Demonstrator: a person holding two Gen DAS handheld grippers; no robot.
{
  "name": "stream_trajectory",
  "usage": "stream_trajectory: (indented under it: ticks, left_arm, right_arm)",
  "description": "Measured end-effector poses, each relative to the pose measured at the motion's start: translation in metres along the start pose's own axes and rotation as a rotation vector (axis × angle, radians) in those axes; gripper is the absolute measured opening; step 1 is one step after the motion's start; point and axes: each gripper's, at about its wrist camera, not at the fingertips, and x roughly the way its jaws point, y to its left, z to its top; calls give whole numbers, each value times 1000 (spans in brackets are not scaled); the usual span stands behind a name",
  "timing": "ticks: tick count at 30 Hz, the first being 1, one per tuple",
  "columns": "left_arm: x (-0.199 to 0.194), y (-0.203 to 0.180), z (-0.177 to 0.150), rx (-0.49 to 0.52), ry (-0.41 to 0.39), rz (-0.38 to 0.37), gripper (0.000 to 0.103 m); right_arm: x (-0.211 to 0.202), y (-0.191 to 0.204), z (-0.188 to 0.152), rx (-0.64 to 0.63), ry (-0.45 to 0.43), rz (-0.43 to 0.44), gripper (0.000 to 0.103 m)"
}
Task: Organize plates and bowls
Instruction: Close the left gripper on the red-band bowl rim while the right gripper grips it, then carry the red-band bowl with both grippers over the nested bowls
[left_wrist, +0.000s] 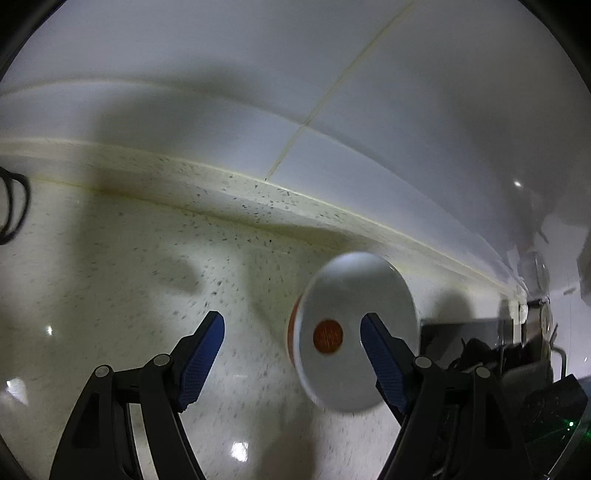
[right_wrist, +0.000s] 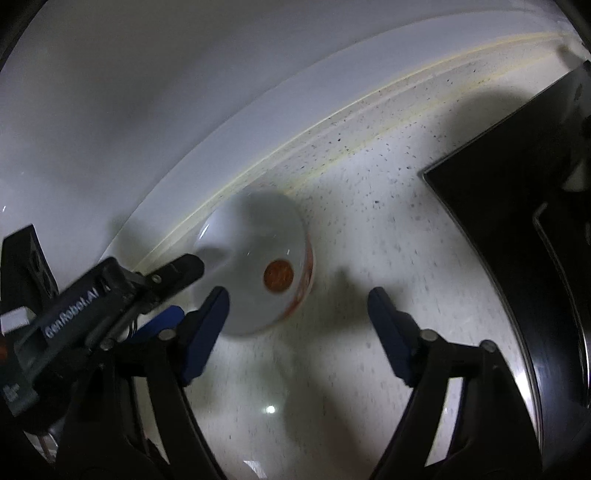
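Both wrist cameras looked steeply down, close over the counter (left_wrist: 110, 277), sharing the bowl (left_wrist: 354, 295) by the wall (right_wrist: 110, 110).

A single white bowl (left_wrist: 356, 328) sits upright on the pale speckled countertop (left_wrist: 129, 258), close to the raised strip where the counter meets the white tiled wall (left_wrist: 258, 92). Its inside is plain white with 1 round orange-red mark at the bottom; orange-red decoration shows on its outer wall. It looks empty, and motion blur softens its rim
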Motion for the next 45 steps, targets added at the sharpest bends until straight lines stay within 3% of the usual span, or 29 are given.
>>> stream_trajectory:
  ticks: [2,4,6,8,9,10,17,32,37,45]
  left_arm:
    - [10,0,4,-11,11,12,66]
    - [20,-2,7,0,25,23,60]
    - [26,-5,6,25,30,38,47]
    - [32,-5,3,43,46,28,17]
    - [34,-4,1,45,57,13,14]
    - [34,-3,-2,49,54,8,14]
    - [5,-3,-40,107,9,64,13]
    - [-86,15,-149,150,-57,64,13]
    - [-124,22,-172,157,-124,59,13]
    - [-174,55,-186,137,-206,75,14]
  right_arm:
    - [10,-2,7,18,21,-5,60]
    - [19,-3,10,18,44,-16,58]
    - [25,0,7,21,63,-9,51]
    - [30,-1,4,18,80,12,37]
    - [31,0,3,15,81,37,34]
    - [30,2,2,4,71,47,29]
    - [15,4,-26,-6,95,66,25]
    - [-73,4,-121,-50,91,118,25]
    - [-105,20,-148,-81,54,151,25]
    - [-118,56,-185,-150,50,205,25]
